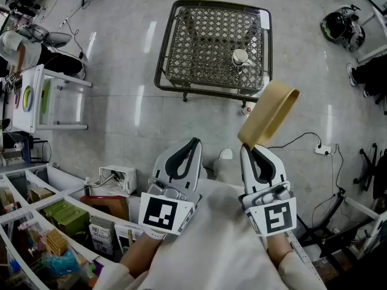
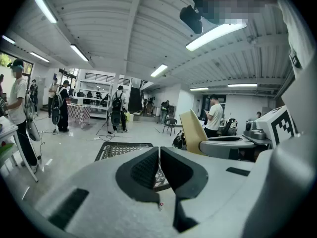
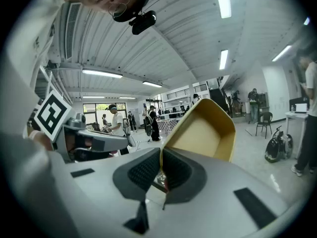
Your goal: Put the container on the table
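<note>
A tan cardboard container (image 1: 270,114) hangs tilted in the air, pinched by its rim in my right gripper (image 1: 248,148), which is shut on it. In the right gripper view the container (image 3: 205,130) rises open-side toward the camera from between the jaws. My left gripper (image 1: 195,142) is shut with nothing in it and sits beside the right one. Ahead on the floor stands a low dark wicker-top table (image 1: 199,47), also seen in the left gripper view beyond the jaws as the table (image 2: 119,149). A small white cup-like object (image 1: 240,57) sits on the table.
White shelving with boxes and packets (image 1: 54,222) fills the lower left. A white rack (image 1: 36,98) stands at left. A power strip and cable (image 1: 320,148) lie on the floor at right, a helmet (image 1: 336,26) at upper right. People stand in the hall.
</note>
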A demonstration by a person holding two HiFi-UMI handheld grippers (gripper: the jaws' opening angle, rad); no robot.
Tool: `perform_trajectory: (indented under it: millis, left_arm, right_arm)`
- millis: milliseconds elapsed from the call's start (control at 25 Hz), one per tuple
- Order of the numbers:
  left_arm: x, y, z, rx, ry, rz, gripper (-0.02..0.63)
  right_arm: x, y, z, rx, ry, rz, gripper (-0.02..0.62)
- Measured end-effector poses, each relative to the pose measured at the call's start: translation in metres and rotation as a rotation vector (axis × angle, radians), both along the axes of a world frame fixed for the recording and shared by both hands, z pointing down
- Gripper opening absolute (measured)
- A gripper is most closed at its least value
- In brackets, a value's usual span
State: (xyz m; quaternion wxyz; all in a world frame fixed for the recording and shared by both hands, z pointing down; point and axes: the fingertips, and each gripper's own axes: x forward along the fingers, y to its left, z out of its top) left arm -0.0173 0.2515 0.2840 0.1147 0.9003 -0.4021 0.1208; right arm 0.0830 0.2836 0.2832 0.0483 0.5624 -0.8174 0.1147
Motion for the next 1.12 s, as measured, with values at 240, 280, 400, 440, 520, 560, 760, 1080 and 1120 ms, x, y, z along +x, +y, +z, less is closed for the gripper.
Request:
perform_trajectory:
  millis: [240,280,400,440,520,560,760,1080,1120]
  left_arm:
    - [0.000,-0.001,0.002,0.008,-0.009,-0.005,0.032]
    - [-0.002,-0.002,0.002,0.007,-0.008,-0.007,0.032]
    - [-0.010,-0.008,0.005,-0.005,0.004,-0.014,0.032]
    - [-0.014,-0.011,0.005,-0.008,0.007,-0.015,0.032]
    - [-0.024,-0.015,0.006,-0.007,0.011,-0.014,0.032]
    - [-0.028,-0.017,0.006,-0.007,0.012,-0.014,0.032]
    - [-0.052,-0.030,0.008,-0.021,0.027,-0.025,0.032]
    - [-0.103,-0.059,0.012,-0.076,0.105,-0.035,0.032]
    - [-0.111,-0.064,0.012,-0.080,0.116,-0.032,0.032]
  right_arm:
    - [0.012,0.000,0.006,-0.005,0.017,0.023,0.031]
    - [0.012,-0.001,0.006,-0.002,0.013,0.030,0.031]
    - [0.008,-0.008,0.000,0.017,0.005,0.036,0.032]
    - [0.004,-0.011,-0.001,0.020,0.009,0.034,0.032]
    - [-0.004,-0.017,-0.002,0.024,0.024,0.036,0.032]
    - [-0.007,-0.020,-0.002,0.024,0.026,0.039,0.032]
    - [-0.023,-0.032,0.001,0.002,0.024,0.057,0.034]
    - [-0.090,-0.075,-0.003,0.026,0.051,0.057,0.034]
    - [-0.098,-0.080,-0.003,0.029,0.060,0.064,0.034]
